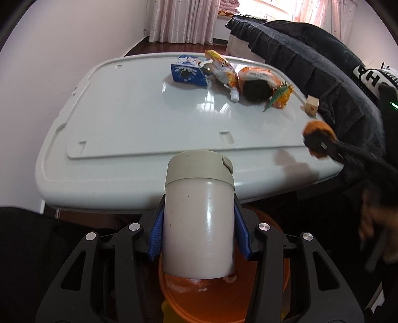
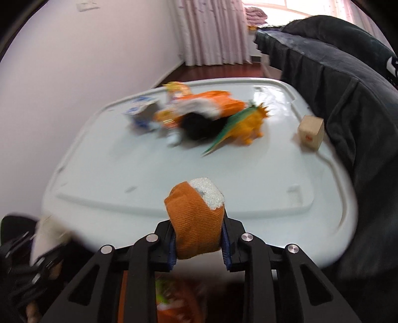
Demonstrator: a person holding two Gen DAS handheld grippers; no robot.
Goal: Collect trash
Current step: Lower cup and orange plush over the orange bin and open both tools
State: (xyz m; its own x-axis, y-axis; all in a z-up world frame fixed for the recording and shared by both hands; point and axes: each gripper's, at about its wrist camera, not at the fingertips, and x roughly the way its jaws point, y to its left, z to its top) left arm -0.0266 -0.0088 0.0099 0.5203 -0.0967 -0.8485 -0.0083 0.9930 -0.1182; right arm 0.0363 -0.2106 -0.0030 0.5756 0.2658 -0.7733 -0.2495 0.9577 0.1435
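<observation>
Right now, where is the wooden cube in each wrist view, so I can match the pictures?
Left wrist view: wooden cube at the table's right edge, beside the dark cover.
Right wrist view: wooden cube, right of centre, near the same edge.
Shared landmark: the toy dinosaur, left of the cube in both.

White wall, pink curtains (daylit), dark wood floor.

The left gripper clamps a white cup between its blue pads, while the right gripper pinches an orange-wrapped foam piece, both angled downward.
</observation>
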